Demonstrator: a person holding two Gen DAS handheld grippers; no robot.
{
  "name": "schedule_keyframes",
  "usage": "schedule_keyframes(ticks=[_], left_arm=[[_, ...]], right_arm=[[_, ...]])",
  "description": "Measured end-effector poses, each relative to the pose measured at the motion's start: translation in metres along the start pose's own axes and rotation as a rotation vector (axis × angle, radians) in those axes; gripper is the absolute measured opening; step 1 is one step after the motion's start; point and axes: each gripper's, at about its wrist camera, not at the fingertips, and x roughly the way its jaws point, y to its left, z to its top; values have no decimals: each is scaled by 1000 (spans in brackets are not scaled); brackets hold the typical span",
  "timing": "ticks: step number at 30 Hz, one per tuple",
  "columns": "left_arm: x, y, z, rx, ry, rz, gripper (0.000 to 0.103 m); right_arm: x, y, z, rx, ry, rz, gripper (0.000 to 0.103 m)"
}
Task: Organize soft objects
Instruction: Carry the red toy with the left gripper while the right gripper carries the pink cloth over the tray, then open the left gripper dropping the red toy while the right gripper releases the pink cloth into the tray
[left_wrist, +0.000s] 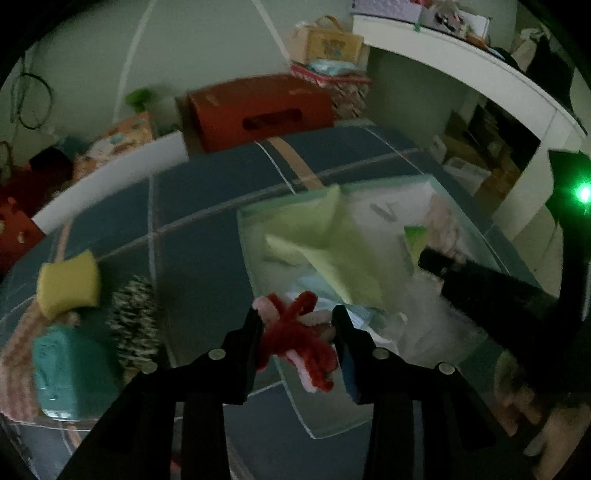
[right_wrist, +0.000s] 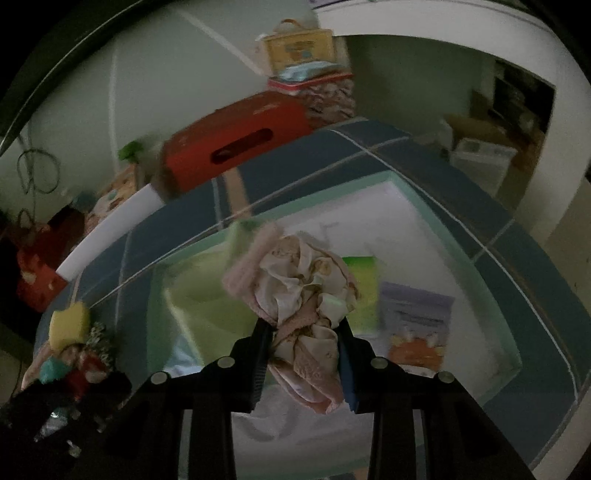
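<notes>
1. The clear bin (right_wrist: 424, 206) is open on top; its far right floor lies bare
2. A green cloth (left_wrist: 332, 243) fills its left side
3. A yellow sponge (left_wrist: 68, 282) and teal block (left_wrist: 70, 373) crowd the bed's left edge

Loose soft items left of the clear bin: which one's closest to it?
The striped fuzzy roll, lying between the yellow sponge and the bin's left wall. The sponge and the teal block sit farther left.

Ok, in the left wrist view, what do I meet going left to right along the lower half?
Teal soft block → black-and-white striped fuzzy roll → red and pink pipe-cleaner bundle gripped in the left tool → pale green cloth in the clear bin → right tool's black fingers.
</notes>
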Motion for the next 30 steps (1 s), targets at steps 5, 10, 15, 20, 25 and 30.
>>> schedule_keyframes(ticks=[5,10,15,20,25,30], left_arm=[[14,-12,-6,36,15,-13,40],[26,-22,-8,65,24,-40,41],[36,-29,-13,99,55,-47,41],[44,-33,-18,106,89,-53,42],[43,-36,-18,117,75,-77,68],[43,-32,-18,103,78,-85,77]], right_arm=[[-1,-21,1,51,2,-41,35],[-1,-22,1,47,4,-40,35],[1,-17,0,28,16,-30,36],[5,-13,-2,13,35,-23,37],[7,-11,-3,5,46,-24,38],[9,-10,-3,4,54,-36,71]])
